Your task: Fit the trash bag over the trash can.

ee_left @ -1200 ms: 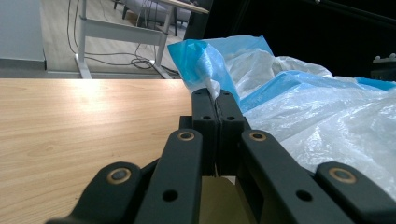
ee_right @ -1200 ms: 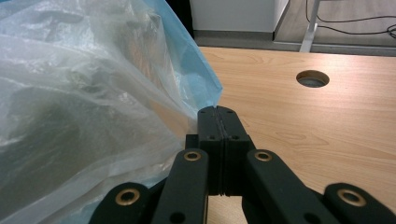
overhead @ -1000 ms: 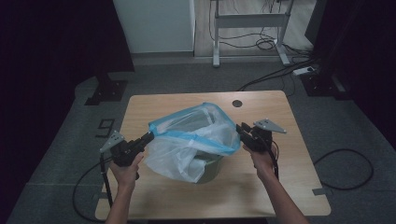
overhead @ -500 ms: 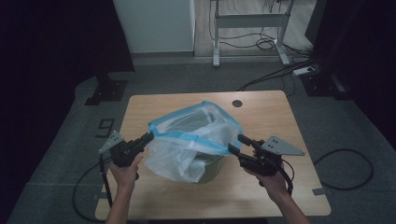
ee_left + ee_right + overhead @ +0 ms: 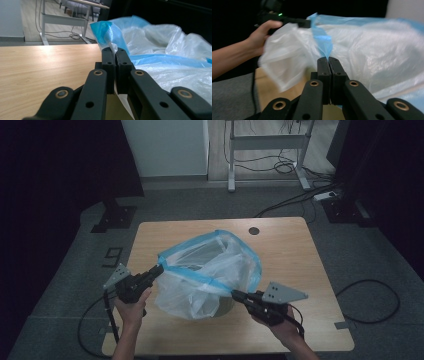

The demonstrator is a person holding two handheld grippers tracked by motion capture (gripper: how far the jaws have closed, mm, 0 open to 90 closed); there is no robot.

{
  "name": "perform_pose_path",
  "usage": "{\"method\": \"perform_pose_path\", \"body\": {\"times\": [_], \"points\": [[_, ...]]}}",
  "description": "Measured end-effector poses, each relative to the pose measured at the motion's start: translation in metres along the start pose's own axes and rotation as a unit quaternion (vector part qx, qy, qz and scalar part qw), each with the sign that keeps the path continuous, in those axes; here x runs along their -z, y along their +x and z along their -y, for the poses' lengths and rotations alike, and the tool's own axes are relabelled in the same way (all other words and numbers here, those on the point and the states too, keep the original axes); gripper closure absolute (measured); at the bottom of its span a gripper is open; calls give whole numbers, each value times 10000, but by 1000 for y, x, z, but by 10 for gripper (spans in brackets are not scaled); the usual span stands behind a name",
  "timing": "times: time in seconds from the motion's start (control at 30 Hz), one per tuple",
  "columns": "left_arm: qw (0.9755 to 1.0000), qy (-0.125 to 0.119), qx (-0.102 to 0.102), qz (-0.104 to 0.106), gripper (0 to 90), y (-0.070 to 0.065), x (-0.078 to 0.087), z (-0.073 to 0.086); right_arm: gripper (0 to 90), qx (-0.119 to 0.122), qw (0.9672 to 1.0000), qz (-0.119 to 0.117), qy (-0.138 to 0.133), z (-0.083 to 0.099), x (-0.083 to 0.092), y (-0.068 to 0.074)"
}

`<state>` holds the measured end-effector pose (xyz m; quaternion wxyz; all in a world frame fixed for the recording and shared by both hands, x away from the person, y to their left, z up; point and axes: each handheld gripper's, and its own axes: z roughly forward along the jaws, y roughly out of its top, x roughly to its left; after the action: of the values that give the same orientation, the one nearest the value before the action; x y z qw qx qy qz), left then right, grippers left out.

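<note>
The clear plastic bag (image 5: 210, 275) with the blue rim (image 5: 197, 276) is sitting over a dark bin (image 5: 220, 306) near the middle of the table (image 5: 290, 250), a little toward its near edge, and it is looking like a liner being fitted over that bin. The mouth is being held wide open, stretched between 2 grips. The left gripper (image 5: 159, 268) is pinching the blue hem at the bag's left corner, its jaws pressed together on the film, as the left gripper view shows (image 5: 114, 53). The right gripper (image 5: 235, 293) has just been closing its jaws and is now clamping the hem on the near right side, the blue strip running up from between the tips (image 5: 328, 59). Judging from this, the opening and spreading are largely done; what is remaining is drawing the rim down around the bin's lip on all sides and settling the loose film inside, which is bunching and sagging over the front.
</note>
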<state>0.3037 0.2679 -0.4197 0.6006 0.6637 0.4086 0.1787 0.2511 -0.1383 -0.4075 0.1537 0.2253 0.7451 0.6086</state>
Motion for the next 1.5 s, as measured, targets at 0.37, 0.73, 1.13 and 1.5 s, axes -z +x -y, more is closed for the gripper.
{"method": "perform_pose_path", "body": {"times": [0.37, 0.73, 1.13, 1.5], "points": [[9991, 262, -159, 296, 864, -12, 21, 25, 874, -120, 9990, -170, 400, 51, -7, 7], [9970, 630, -416, 150, 831, -17, 23, 46, 868, -302, 9950, -20, 952, 76, -21, -11], [9935, 277, -1083, 215, 305, -43, 35, -14, 858, -200, 9945, 249, 993, 73, -19, -18], [9909, 762, -1093, 175, 375, -17, -25, -55, 834, -127, 9948, 309, 961, 72, -15, -19]]}}
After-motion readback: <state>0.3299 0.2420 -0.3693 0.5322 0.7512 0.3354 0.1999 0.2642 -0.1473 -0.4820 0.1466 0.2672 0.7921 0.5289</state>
